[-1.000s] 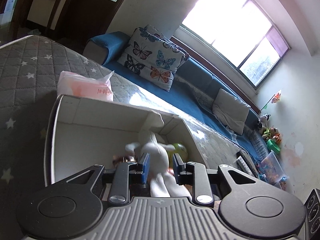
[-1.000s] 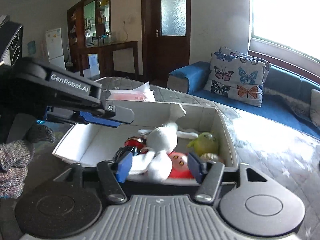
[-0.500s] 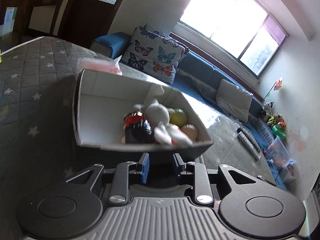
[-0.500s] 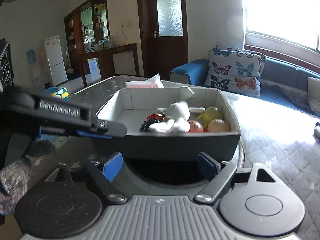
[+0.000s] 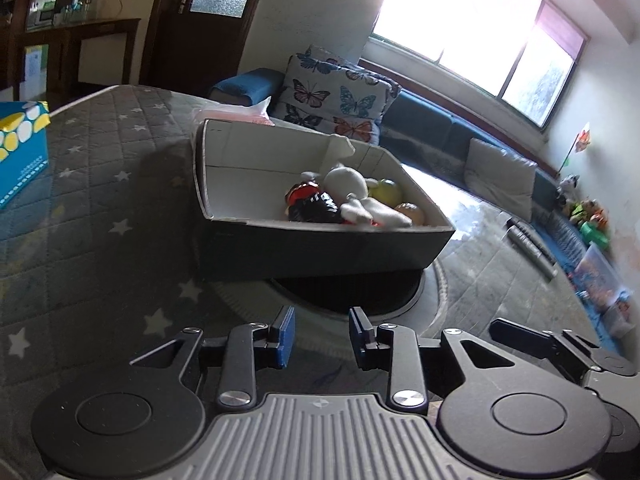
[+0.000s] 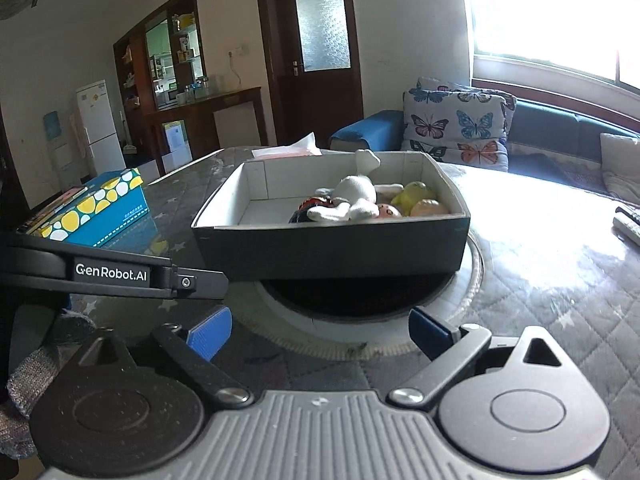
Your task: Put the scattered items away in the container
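Left wrist view first: the left gripper [image 5: 322, 336] hangs low over the quilted table [image 5: 92, 216], its blue-padded fingers parted by a narrow gap and holding nothing. Straight ahead of it and well apart sits the container [image 5: 320, 246], a dark box with pale inner walls. Inside, crowded toward the box's far right corner, lie a white plush rabbit [image 5: 352, 194], a red-and-black toy [image 5: 310, 202], a yellow-green toy [image 5: 386, 190] and an orange toy [image 5: 410, 212]. The box's long axis runs from near left to far right as seen from this gripper. Left of the box rests a blue carton with yellow spots [image 5: 22, 152]; behind the box a pink tissue pack [image 5: 240, 112] peeks over the rim.

Right wrist view: the right gripper [image 6: 320, 330] is spread wide and empty, also facing the container [image 6: 332, 248] from the front, with the box's long near wall lying crosswise to its fingers. The rabbit [image 6: 356, 196] sprawls over the other toys, again toward the right end of the box. The spotted carton [image 6: 100, 208] stands left of the box, and remote controls [image 6: 628, 222] lie to its right at the table's edge.

No loose toy shows on the table around the box, so the tidying looks finished; both grippers stand about equally far from the box, the right one more squarely in front of it.
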The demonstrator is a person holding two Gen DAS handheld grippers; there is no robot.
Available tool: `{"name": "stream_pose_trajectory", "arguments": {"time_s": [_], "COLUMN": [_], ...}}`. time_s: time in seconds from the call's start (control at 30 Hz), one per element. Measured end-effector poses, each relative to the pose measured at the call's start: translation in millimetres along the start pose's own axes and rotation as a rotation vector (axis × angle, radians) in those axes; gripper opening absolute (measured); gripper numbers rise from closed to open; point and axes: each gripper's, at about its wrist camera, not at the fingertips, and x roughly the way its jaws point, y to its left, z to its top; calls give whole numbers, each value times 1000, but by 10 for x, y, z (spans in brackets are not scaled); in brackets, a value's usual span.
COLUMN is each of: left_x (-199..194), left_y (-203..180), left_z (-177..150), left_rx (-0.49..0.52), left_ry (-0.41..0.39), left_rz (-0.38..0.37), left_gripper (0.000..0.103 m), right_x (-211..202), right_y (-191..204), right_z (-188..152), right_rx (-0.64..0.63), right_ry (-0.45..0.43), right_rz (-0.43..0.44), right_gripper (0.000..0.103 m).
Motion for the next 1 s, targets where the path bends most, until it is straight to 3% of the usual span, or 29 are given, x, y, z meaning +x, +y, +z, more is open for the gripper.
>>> {"name": "stream_pose_trajectory", "arguments": {"time_s": [0.2,0.4,0.57,1.0], "left_x": [-62,-36,-20,2], "left_y": [-38,-85,-79,-159], "left_z": [-92,-189,-229,-262], "left_rx": [14,43,41,117], "left_ry": [0,15,35,5], "left_rz": [16,101,120,251], "left_gripper": [33,33,33,33], "right_x": [-59,-104,-78,25], "right_y": [12,11,21,3], "right_z": [-123,-189,-260,-331], "right_rx": [7,32,40,61], "right_ry": [6,7,19,52], "right_rz": [-27,-25,-31,-25], "right_gripper": [102,103,103,103]}}
